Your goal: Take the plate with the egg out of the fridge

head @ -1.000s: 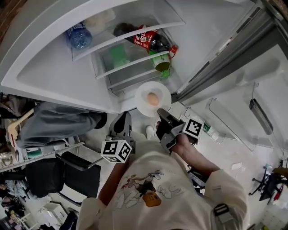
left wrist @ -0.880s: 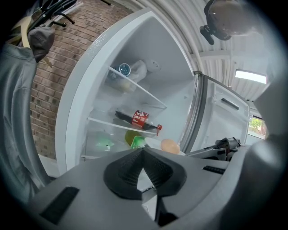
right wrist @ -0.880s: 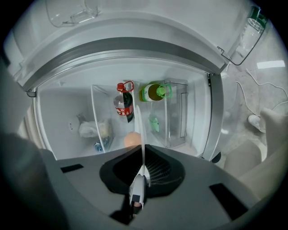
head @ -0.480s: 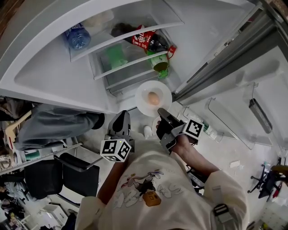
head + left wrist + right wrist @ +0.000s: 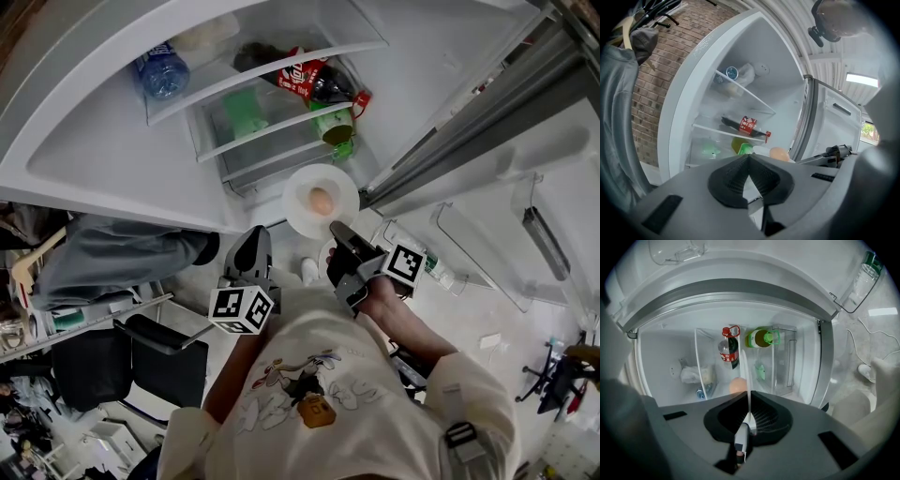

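A white plate (image 5: 298, 214) with a brown egg (image 5: 321, 200) on it hangs in front of the open fridge (image 5: 112, 150), outside its shelves. My right gripper (image 5: 336, 234) is shut on the plate's near rim. In the right gripper view the plate (image 5: 747, 380) shows edge-on between the jaws, with the egg (image 5: 737, 385) on its left side. My left gripper (image 5: 251, 253) hangs lower left of the plate, shut and empty. In the left gripper view its jaws meet at a point (image 5: 749, 158), and the egg (image 5: 778, 153) peeks over them.
The fridge shelves hold a cola bottle (image 5: 314, 82), a green bottle (image 5: 337, 127), a water bottle (image 5: 164, 72) and a green item (image 5: 246, 112). The fridge door (image 5: 525, 159) stands open at the right with a small bottle (image 5: 437, 272) in its rack. An office chair (image 5: 131, 361) is at the lower left.
The plate with the egg has stayed almost in place in the right gripper. The left gripper has shifted only slightly.
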A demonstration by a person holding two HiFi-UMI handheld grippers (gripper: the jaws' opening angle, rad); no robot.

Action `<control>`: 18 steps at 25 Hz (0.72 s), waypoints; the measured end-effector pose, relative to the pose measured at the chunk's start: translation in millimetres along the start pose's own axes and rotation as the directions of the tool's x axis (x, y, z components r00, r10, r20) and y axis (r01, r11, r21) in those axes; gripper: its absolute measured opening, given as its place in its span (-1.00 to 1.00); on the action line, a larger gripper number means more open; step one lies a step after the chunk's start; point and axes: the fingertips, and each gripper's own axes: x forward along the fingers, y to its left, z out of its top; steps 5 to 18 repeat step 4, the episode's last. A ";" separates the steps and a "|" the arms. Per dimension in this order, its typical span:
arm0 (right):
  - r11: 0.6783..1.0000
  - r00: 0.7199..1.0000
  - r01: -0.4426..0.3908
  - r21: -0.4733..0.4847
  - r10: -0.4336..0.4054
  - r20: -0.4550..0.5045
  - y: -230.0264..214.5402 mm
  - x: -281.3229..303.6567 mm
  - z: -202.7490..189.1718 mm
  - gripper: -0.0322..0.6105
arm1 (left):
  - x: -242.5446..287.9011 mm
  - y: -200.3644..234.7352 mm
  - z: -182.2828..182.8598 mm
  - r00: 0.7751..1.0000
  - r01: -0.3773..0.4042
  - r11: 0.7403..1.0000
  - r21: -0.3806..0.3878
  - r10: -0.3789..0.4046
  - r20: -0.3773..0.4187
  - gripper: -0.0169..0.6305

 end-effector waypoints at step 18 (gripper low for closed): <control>1.000 1.000 0.002 0.001 -0.002 -0.010 -0.2 1.3 -1.5 -0.84 | -0.5 0.9 -0.9 1.000 -0.004 1.000 0.000 0.004 -0.001 -0.92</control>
